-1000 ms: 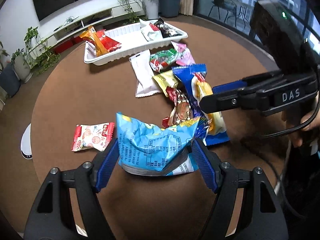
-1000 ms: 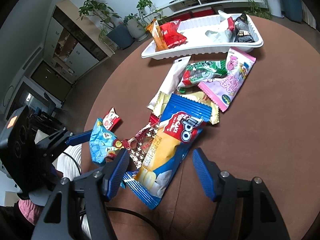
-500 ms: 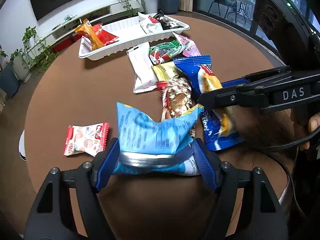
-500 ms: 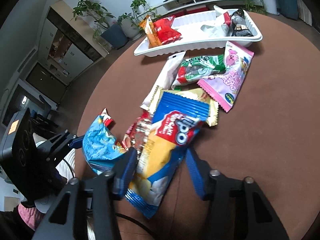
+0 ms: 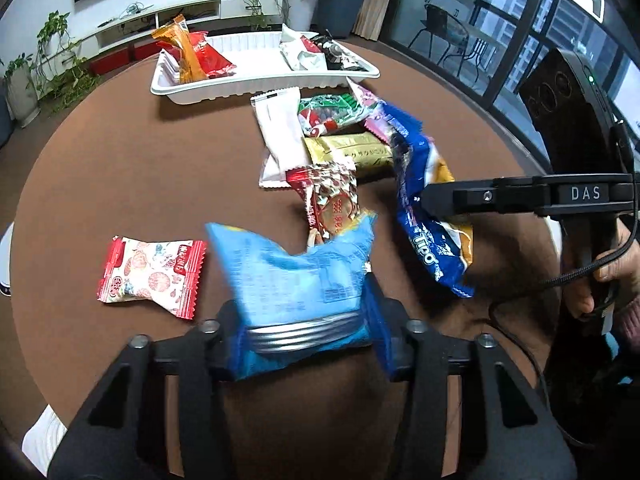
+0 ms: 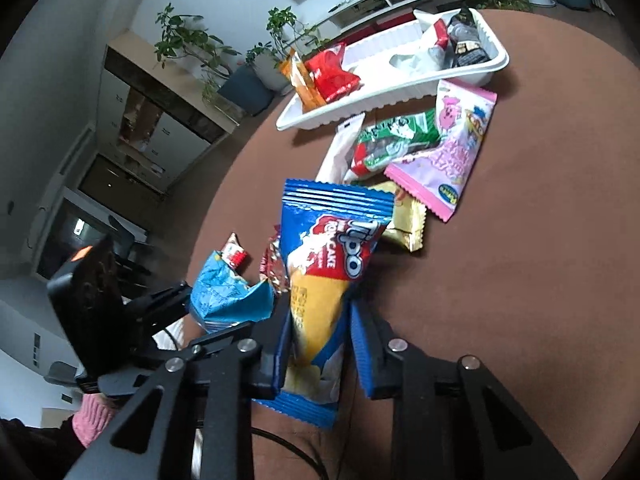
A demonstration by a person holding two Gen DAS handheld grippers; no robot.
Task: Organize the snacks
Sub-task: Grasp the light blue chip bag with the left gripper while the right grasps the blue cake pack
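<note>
A: What has the left claw [image 5: 304, 336] got?

B: It is closed on the near end of a light blue packet [image 5: 296, 280]; the small print on it is too blurred to read. The right claw [image 6: 318, 344] is clamped on a blue and yellow packet [image 6: 328, 256] marked "Tipo" and "CAKE".

A: Any other writing?

B: "DAS" on the right claw's body, seen from the left wrist view. The rest is too small to tell.

A: What lies around them?

B: On the brown desk [image 5: 132, 168], a red and white candy packet [image 5: 152, 272] lies left of the light blue one. Just beyond is a red and gold starred packet [image 5: 332, 196], then a gold packet [image 5: 348, 152], a white packet [image 5: 280, 132], a green and red packet [image 5: 332, 112] and a pink packet [image 6: 448, 152], overlapping in a heap.

A: And farther?

B: A white tray [image 5: 256, 80] at the far side, holding an orange packet [image 5: 184, 52] and a red packet [image 5: 208, 56] at its left end, white and black ones at its right.
</note>
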